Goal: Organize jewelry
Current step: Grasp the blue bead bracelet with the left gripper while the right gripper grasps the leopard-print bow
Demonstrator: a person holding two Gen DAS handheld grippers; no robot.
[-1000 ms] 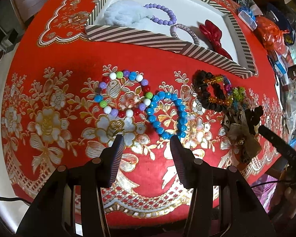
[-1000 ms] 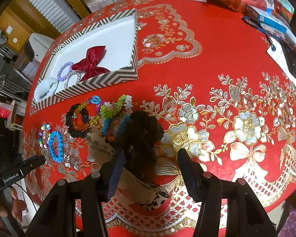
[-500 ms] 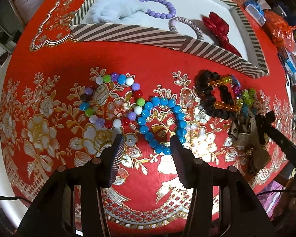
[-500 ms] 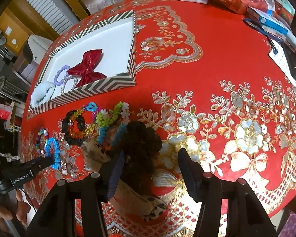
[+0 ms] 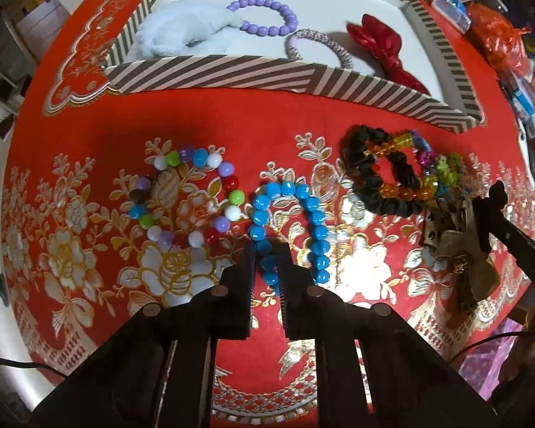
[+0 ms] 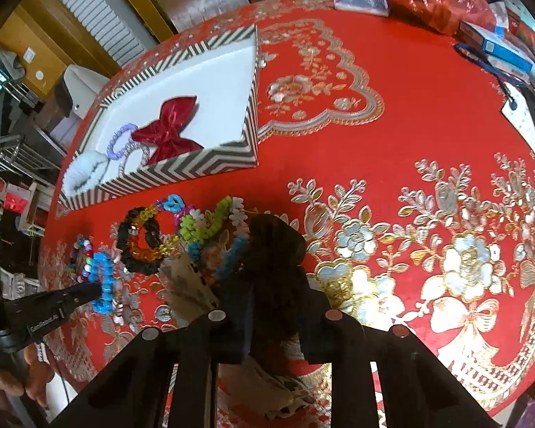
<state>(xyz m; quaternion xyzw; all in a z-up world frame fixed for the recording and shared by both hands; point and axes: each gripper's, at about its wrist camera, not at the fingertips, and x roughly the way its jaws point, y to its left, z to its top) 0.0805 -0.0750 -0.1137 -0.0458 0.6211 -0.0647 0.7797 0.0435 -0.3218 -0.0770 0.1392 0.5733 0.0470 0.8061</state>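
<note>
**Both grippers closed on jewelry beside the striped box**

The left gripper (image 5: pixel 267 271) has its fingers pinched on the near strand of the blue bead bracelet (image 5: pixel 314 221), which lies on the red tablecloth (image 5: pixel 232 125) near its front edge. Just left lies a multicolored bead bracelet (image 5: pixel 185 199); to the right, a black scrunchie (image 5: pixel 360 164). The right gripper (image 6: pixel 278 306) clamps a dark hair bow (image 6: pixel 274 242). Beyond, toward the cloth's far edge, the striped box (image 5: pixel 267 75) holds a purple bracelet (image 5: pixel 267 18) and a red bow (image 5: pixel 381 39)

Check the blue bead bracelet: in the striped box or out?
Out. The blue bead bracelet lies on the red tablecloth, with the left gripper closed on its near strand.
</note>
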